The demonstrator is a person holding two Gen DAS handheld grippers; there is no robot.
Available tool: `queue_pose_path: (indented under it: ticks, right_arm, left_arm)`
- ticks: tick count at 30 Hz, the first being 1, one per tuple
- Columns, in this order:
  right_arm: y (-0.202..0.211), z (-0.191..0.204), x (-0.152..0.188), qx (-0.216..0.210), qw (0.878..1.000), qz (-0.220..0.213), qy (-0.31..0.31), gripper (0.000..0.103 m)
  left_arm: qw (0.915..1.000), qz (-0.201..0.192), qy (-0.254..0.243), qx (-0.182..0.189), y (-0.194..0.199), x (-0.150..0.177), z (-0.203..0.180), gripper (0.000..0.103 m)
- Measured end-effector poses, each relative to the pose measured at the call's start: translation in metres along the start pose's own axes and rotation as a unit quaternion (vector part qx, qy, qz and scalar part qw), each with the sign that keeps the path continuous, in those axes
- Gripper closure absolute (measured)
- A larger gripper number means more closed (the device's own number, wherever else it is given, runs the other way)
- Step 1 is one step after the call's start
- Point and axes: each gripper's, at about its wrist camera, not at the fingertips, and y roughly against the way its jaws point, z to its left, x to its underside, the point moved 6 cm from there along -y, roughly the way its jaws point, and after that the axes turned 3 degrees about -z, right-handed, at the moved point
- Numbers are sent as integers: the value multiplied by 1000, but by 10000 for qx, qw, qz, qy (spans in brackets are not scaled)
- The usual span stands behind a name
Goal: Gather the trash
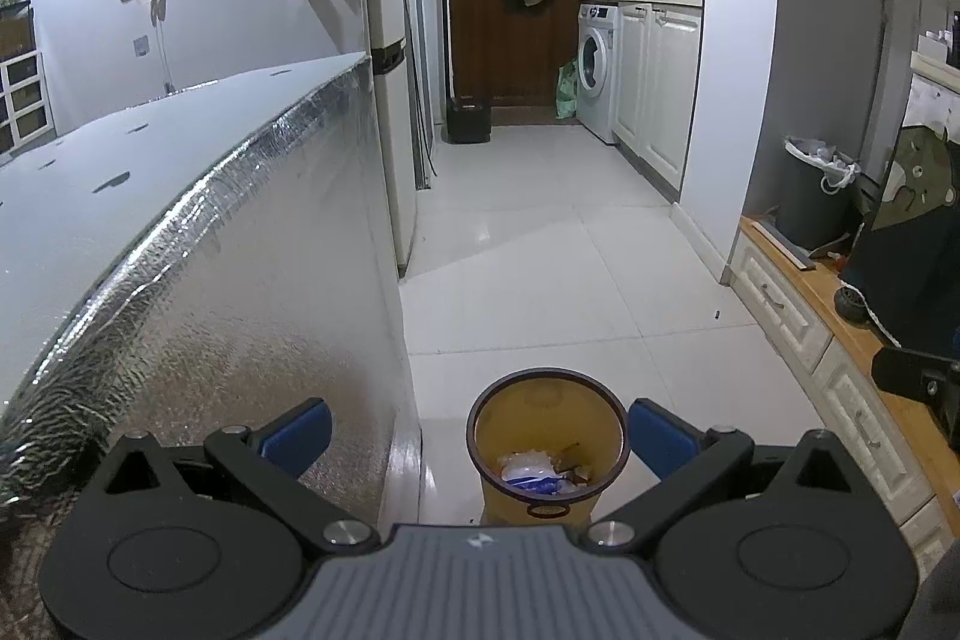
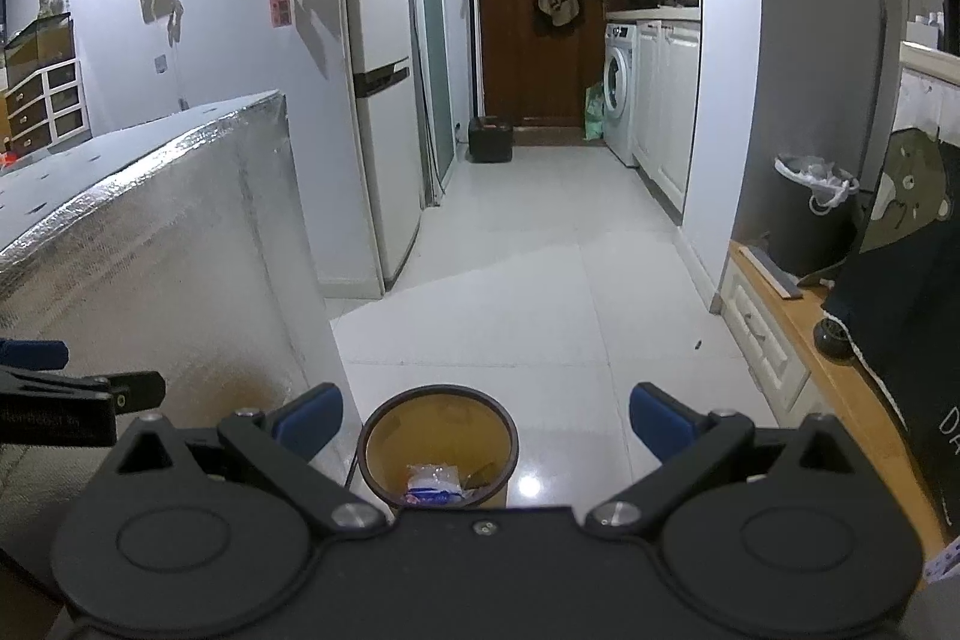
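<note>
Both tongs hang above the floor here, and both are spread wide with nothing between the blue pads. The left gripper (image 1: 478, 430) has its pads either side of the view of a small yellow bin (image 1: 547, 451); the right gripper (image 2: 486, 421) looks down on that same bin (image 2: 438, 451) from a little further right. Neither touches it.

The bin stands on the white tiled floor (image 1: 570, 280), just beside the corner of the foil-covered counter (image 1: 240, 310). It stands upright, long axis vertical, its dark-rimmed mouth pointing straight up at the cameras, with a small loop handle on the near side in the left view.

How far along? Something is already in there: a crumpled clear wrapper with blue print (image 2: 435, 484) lies at the bottom, with a few brownish scraps beside it. So some trash looks collected. What is left is harder to call. The counter top shows only dark flat spots, too unclear to name. One tiny dark speck (image 1: 716, 314) sits on the tiles well apart from the bin, near the low white drawers (image 1: 780, 304); it could be a stray bit still to fetch, though it is too small to tell. A tall dark bin with a white liner (image 1: 819, 196) stands on the wooden ledge at right, away from the action.
</note>
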Motion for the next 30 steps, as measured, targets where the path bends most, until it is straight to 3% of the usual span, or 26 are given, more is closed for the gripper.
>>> queue_pose_path:
  ticks: [30]
  right_arm:
    - [9,2,-1,179,9998,-56,-5,0]
  left_arm:
    - [9993,-346,-139,-33,29,-6,1,0]
